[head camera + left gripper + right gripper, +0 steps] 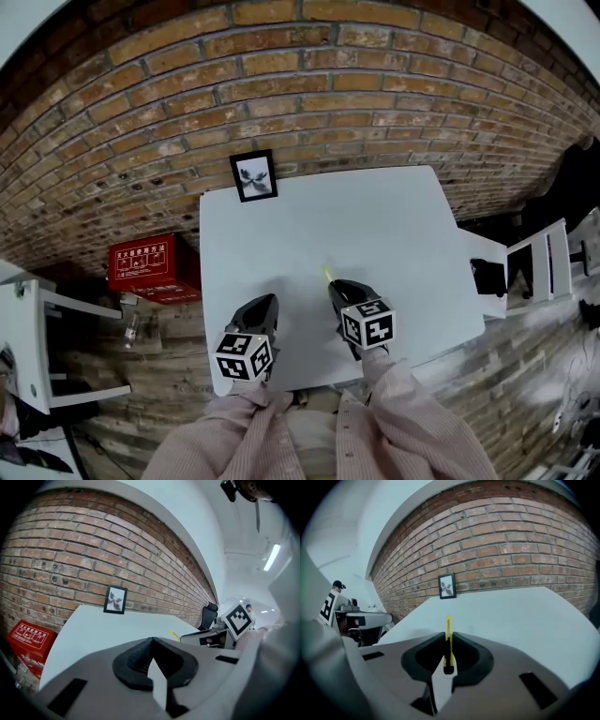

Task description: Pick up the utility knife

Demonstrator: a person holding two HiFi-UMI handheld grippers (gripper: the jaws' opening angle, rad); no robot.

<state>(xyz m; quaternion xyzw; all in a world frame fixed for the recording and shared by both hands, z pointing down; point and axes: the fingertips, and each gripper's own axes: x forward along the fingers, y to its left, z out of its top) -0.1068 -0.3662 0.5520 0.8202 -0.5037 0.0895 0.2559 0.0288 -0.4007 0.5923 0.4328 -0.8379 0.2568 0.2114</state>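
I have R gripper [449,638] clamped on utility knife [448,624] — long axis runs fwd along jaws, tip past them. L gripper [152,645] closed, empty — alongside.

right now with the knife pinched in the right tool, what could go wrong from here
1. The right tool holds the thin utility knife in a narrow pinch, its front end sticking out ahead, so it may pivot or slip down onto the table.
2. The left tool, shut and empty, sits close beside it; a bump could knock the knife loose.
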